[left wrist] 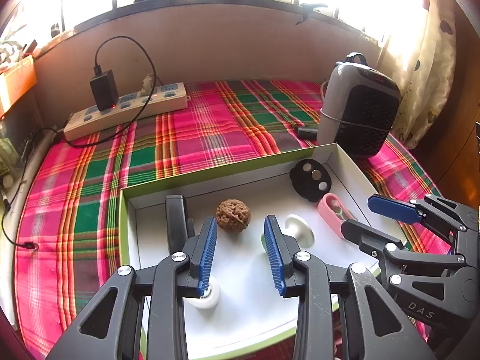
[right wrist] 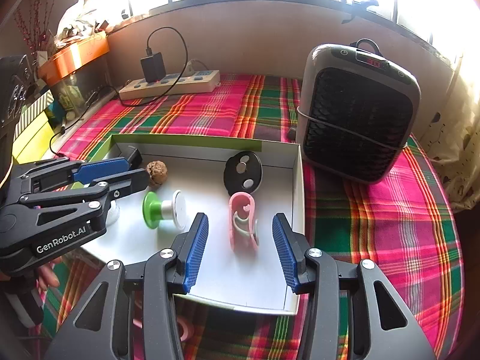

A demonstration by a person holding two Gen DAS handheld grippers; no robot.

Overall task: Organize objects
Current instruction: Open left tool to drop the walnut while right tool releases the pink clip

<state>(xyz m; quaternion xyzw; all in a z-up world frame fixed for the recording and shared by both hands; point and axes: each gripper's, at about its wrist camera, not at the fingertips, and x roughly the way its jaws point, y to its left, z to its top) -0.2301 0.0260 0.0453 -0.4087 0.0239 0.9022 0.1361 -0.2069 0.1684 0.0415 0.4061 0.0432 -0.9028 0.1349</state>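
Observation:
A shallow white box with a green rim (left wrist: 210, 169) (right wrist: 295, 180) sits on the plaid cloth. In it lie a brown walnut (left wrist: 233, 215) (right wrist: 156, 173), a green and white spool (right wrist: 163, 210) (left wrist: 295, 229), a pink clip (right wrist: 242, 225) (left wrist: 331, 213), a black disc with metal studs (left wrist: 311, 179) (right wrist: 242, 171), a black bar (left wrist: 176, 222) and a white wheel (left wrist: 207, 295). My left gripper (left wrist: 241, 255) (right wrist: 132, 169) is open and empty above the box, just short of the walnut. My right gripper (right wrist: 240, 249) (left wrist: 357, 217) is open and empty, with the pink clip between its fingers.
A grey and black heater (left wrist: 358, 111) (right wrist: 357, 114) stands just beyond the box's right corner. A power strip with a black charger (left wrist: 126, 108) (right wrist: 171, 82) lies at the back left by the wall. Plaid cloth (right wrist: 390, 225) covers the table. Clutter stands at the left edge (right wrist: 45, 96).

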